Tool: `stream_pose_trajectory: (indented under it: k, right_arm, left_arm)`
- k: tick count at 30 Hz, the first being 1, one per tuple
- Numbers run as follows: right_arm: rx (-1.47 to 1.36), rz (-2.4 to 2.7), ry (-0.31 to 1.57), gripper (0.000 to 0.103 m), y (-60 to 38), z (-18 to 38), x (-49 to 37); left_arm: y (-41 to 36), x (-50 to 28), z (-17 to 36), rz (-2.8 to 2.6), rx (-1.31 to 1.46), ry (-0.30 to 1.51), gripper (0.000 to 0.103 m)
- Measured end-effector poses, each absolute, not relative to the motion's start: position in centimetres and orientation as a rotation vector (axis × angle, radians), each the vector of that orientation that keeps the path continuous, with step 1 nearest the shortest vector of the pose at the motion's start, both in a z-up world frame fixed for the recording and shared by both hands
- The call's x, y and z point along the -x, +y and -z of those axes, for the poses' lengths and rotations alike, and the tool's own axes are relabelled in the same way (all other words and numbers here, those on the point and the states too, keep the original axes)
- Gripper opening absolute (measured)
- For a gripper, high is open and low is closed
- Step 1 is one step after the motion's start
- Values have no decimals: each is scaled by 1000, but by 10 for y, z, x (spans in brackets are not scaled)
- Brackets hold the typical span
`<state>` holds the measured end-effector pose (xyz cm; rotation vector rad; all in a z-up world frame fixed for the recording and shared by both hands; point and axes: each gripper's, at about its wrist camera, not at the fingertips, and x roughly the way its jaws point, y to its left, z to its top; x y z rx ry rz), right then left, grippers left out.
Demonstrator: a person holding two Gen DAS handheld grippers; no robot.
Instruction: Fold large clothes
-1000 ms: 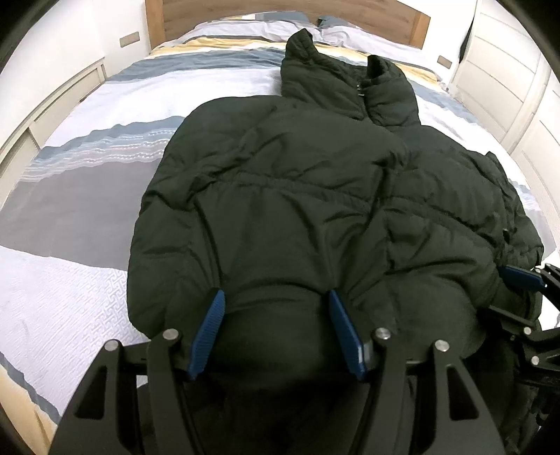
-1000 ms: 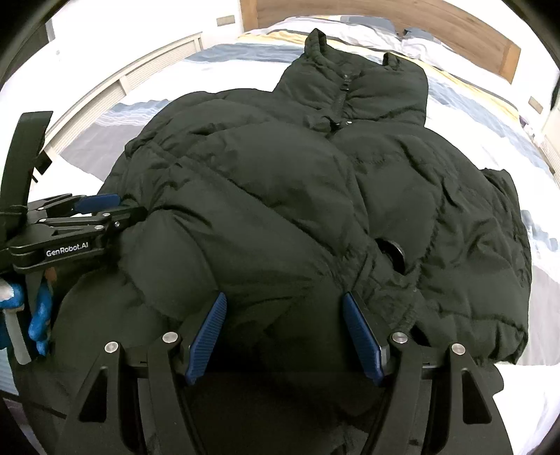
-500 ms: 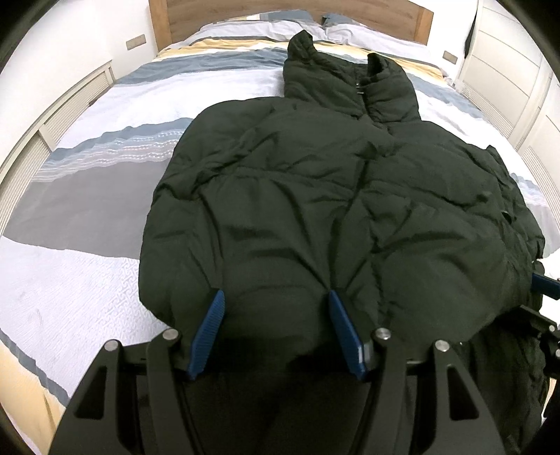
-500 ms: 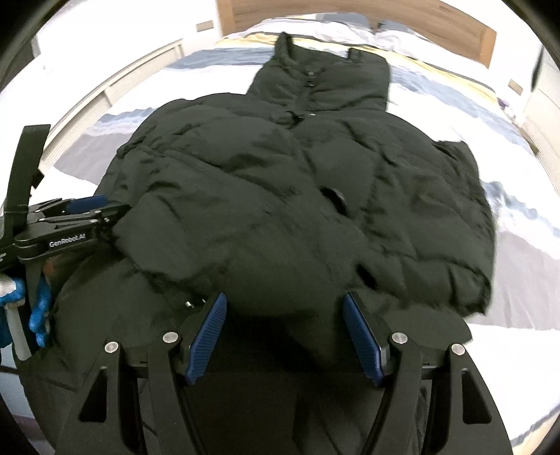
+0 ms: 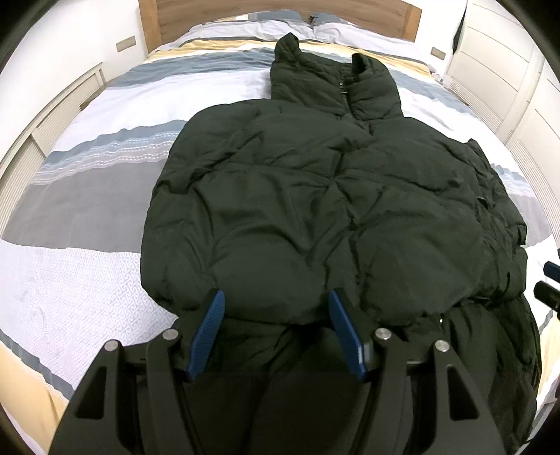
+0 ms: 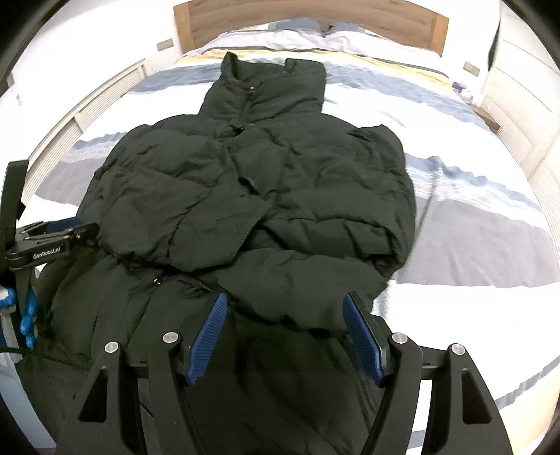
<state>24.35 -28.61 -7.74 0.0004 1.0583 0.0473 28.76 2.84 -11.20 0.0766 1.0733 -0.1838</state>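
Note:
A dark green puffer jacket (image 5: pixel 315 196) lies front-up on the bed, collar toward the headboard, with both sleeves folded in across its chest. My left gripper (image 5: pixel 275 297) hovers open over the jacket's lower part, just short of the folded sleeve's edge, gripping nothing. Over the lower right part of the jacket (image 6: pixel 262 182), my right gripper (image 6: pixel 286 299) also stands open, with only loose fabric lying beneath it. The left gripper (image 6: pixel 56 241) shows at the left edge of the right wrist view. A bit of the right gripper (image 5: pixel 549 280) shows at the right edge of the left wrist view.
The bed (image 5: pixel 87 210) has a striped grey, white, blue and yellow cover and a wooden headboard (image 6: pixel 315 17) with pillows below it. White slatted panels (image 5: pixel 52 119) run along the left wall. White cupboards (image 5: pixel 507 70) stand on the right.
Both grippers have pulled back and up from the jacket, the right one also shifting rightward. The folded sleeves, earlier bulging between the pads, now lie flat ahead of them.

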Motion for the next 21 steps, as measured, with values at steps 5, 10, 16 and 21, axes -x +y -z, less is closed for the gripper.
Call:
stream_pose_trajectory:
  k: [5, 10, 16, 21]
  right_arm:
    - [-4, -48, 1034, 69, -290, 70, -247]
    - [0, -64, 1008, 70, -293, 62, -261]
    - [40, -82, 976, 71, -308, 52, -291]
    - [27, -101, 953, 78, -323, 48, -333]
  left_arm:
    - [30, -289, 109, 182, -91, 1070, 60]
    - [38, -295, 100, 188, -67, 1058, 60]
    - [53, -325, 88, 211, -2, 1083, 60]
    - [59, -368, 76, 206, 37, 1075, 60]
